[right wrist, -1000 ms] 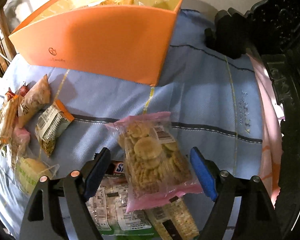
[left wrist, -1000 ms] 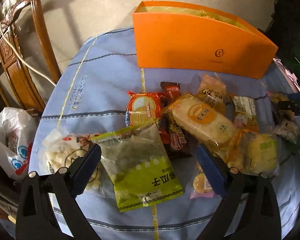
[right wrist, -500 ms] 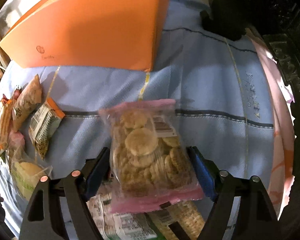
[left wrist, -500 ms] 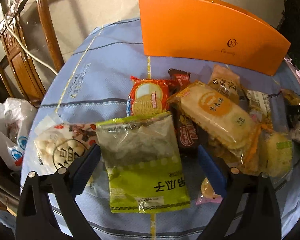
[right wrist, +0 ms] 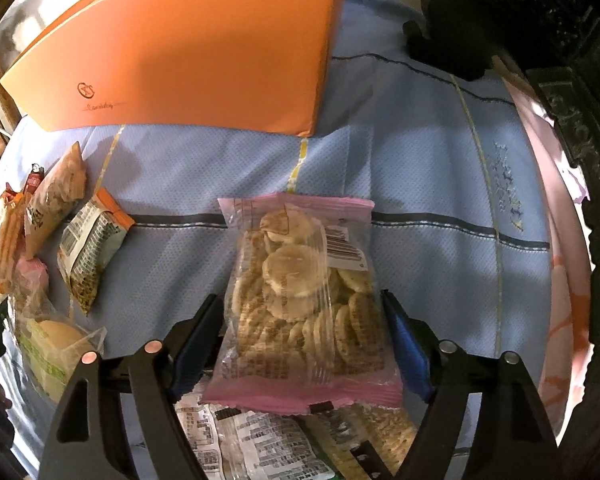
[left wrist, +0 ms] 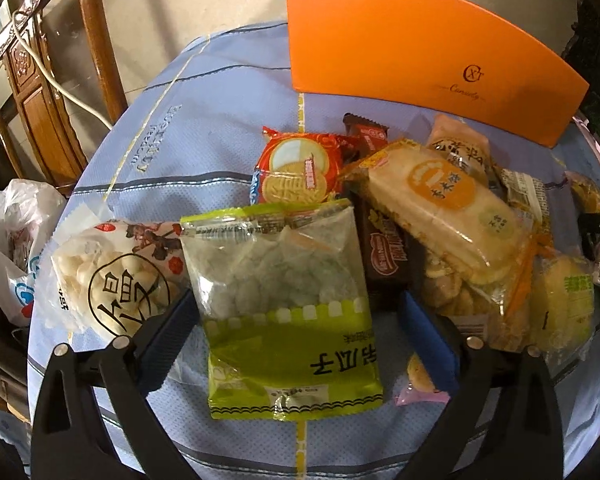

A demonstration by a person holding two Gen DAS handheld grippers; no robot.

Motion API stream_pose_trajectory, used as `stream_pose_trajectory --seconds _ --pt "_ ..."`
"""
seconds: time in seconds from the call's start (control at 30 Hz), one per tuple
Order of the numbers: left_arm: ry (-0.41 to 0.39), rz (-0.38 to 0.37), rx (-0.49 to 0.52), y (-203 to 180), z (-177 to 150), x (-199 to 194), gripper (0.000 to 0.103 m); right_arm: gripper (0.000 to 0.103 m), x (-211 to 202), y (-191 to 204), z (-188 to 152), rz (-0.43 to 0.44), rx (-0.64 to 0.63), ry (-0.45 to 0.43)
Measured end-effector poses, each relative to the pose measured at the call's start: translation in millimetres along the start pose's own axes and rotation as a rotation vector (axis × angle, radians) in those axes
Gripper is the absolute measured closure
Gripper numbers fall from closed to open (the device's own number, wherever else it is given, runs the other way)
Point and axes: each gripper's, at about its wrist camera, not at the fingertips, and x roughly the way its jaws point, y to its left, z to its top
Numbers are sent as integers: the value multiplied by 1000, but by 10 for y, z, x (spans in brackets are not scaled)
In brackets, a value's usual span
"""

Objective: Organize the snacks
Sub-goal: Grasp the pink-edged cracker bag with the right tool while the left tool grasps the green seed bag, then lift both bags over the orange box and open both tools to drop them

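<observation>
Left gripper (left wrist: 296, 332): jaws spread wide, straddling the green seed packet (left wrist: 284, 308), which lies flat on the blue tablecloth (left wrist: 204, 148). Blue pads sit beside the packet's edges; left pad looks just touching at 9 o'clock, right pad stands off at 3 o'clock. Not clamped.

Around the green packet: white puffed-snack bag (left wrist: 112, 276) at 9 o'clock, partly under it; red biscuit pack (left wrist: 296, 172) at 12; brown wafer bar (left wrist: 384, 252) at 2; long rice-cracker pack (left wrist: 452, 208) overlapping the pile further right. Orange box (left wrist: 416, 64) stands upright at 1 o'clock, well apart from the pile. Wooden chair (left wrist: 40, 92) off the table edge at 10 o'clock.

Right gripper (right wrist: 304, 344): jaws closed in on the pink cookie bag (right wrist: 304, 300), pads against both long sides. Bag looks raised off the cloth and above other packets at 6 o'clock, though fisheye makes the height hard to judge. Orange box (right wrist: 180, 52) at 11 o'clock, apart from the bag. Small orange-ended snack pack (right wrist: 92, 248) at 9 o'clock on the cloth.
</observation>
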Motion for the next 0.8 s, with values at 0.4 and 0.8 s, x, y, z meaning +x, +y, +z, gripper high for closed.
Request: stream_pose_trajectory --seconds 0.4,0.8 --pt "-89 -116 59 -38 -168 -166 45 57 -127 -206 -45 64 50 -68" --pt "-116 -189 80 22 -408 -464 45 57 -397 -30 -355 124 68 -157"
